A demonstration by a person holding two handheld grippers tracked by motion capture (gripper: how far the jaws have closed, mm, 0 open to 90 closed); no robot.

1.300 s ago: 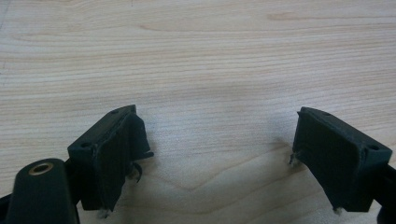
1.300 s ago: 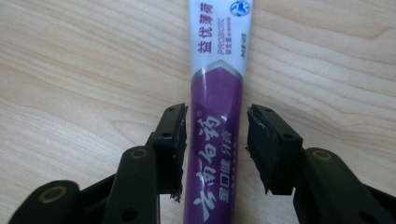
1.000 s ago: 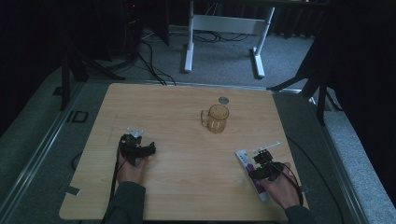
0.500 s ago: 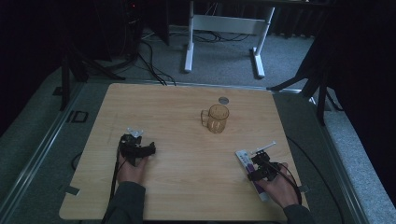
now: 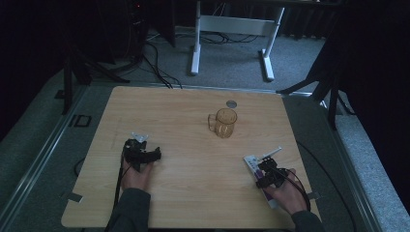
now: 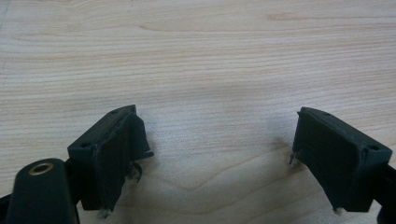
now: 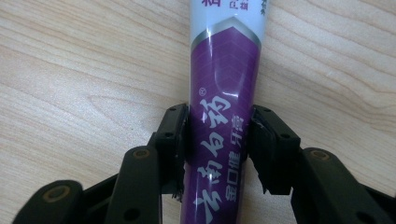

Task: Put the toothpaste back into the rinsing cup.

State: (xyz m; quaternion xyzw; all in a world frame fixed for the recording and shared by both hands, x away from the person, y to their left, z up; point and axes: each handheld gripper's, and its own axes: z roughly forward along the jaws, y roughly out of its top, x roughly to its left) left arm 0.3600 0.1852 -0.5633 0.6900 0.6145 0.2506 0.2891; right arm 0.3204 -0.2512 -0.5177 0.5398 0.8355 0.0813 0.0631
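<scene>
- Toothpaste tube (image 7: 223,107), purple and white, lies flat on the wooden table (image 5: 183,121), well to the near right of the amber mug (image 5: 225,123), with the right gripper (image 5: 266,175) over its near end.
- The right gripper's jaws have just been closing and now sit against both sides of the tube, pinching it; the tube looks not yet lifted off the wood.
- A toothbrush (image 5: 269,154) lies just beside the tube, on the mug's side of it.
- The left gripper (image 6: 219,158) rests well to the mug's near left, jaws spread wide with only bare wood between them.
- The mug stands upright and seems empty, a small grey disc (image 5: 231,103) just behind it.
- Judging by this, the grasp is barely made; lifting and carrying the tube, probably towards the mug, are still to come.
</scene>
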